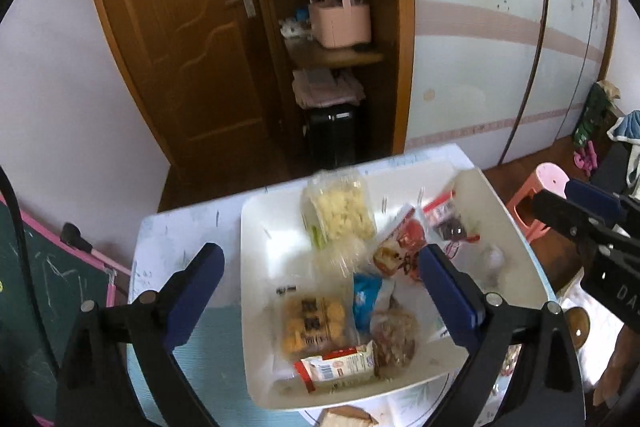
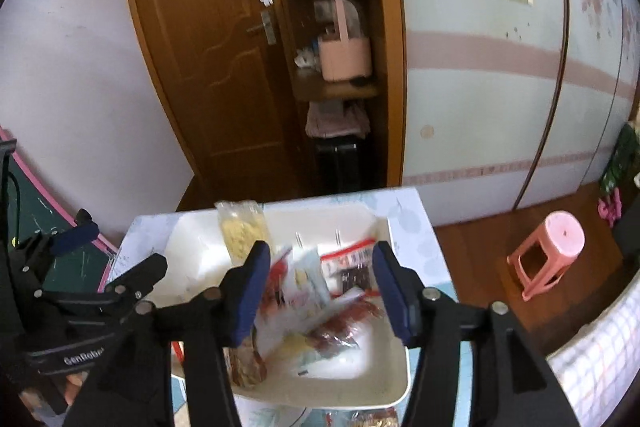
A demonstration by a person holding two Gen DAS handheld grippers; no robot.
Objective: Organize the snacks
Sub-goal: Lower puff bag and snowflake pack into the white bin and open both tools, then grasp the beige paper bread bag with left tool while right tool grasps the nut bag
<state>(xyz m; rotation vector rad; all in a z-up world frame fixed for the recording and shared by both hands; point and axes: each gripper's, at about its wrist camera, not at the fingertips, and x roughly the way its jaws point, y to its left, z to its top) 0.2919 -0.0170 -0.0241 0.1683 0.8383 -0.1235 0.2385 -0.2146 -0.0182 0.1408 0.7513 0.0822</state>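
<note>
A white square tray (image 1: 260, 227) holds several snack packs: a yellow cookie pack (image 1: 312, 323), a blue packet (image 1: 366, 295), a red-and-white wafer pack (image 1: 340, 367), a red packet (image 1: 404, 243) and a clear bag of dark sweets (image 1: 448, 219). A clear pouch of pale puffs (image 1: 340, 211) lies blurred at the tray's far side. My left gripper (image 1: 320, 259) hangs open over the tray, gripping nothing. My right gripper (image 2: 322, 255) is open above the tray's right half (image 2: 188, 239). Blurred packets (image 2: 312, 279) show between its fingers, untouched by the pads.
The tray sits on a small white table (image 1: 168, 235). A green chalkboard (image 1: 40, 267) leans at the left and a pink stool (image 2: 552, 251) stands on the floor at the right. Behind are a wooden door and shelves with a pink basket (image 1: 340, 19).
</note>
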